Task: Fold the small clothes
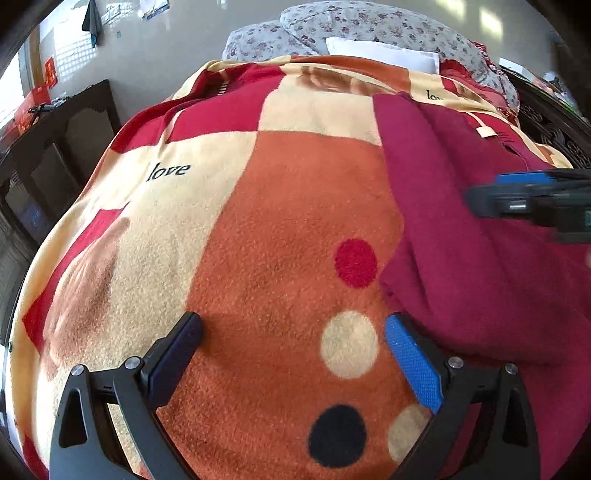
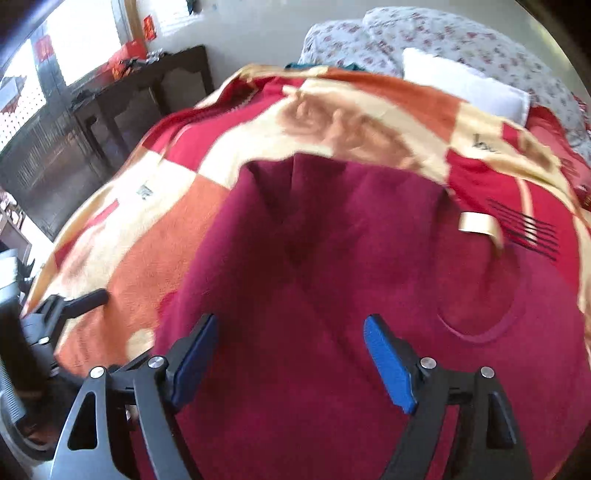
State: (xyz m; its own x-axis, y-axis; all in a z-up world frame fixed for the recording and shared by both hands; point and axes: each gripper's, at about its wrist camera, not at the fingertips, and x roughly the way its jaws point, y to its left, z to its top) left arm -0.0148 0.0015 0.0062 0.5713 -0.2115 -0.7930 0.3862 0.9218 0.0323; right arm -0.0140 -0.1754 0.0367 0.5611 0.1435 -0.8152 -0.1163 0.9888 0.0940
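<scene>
A dark red knitted garment lies spread on the patterned blanket, partly folded with a diagonal crease; a cream neck label shows at its far right. In the left wrist view the garment fills the right side. My left gripper stands open over the bare blanket just left of the garment's edge, nothing between its fingers. My right gripper stands open above the garment's middle, its pads apart from the cloth. The right gripper also reaches in from the right edge of the left wrist view.
The blanket covers a bed, with a floral quilt and a white pillow at its far end. Dark wooden furniture stands along the left. The left gripper shows at the left edge of the right wrist view.
</scene>
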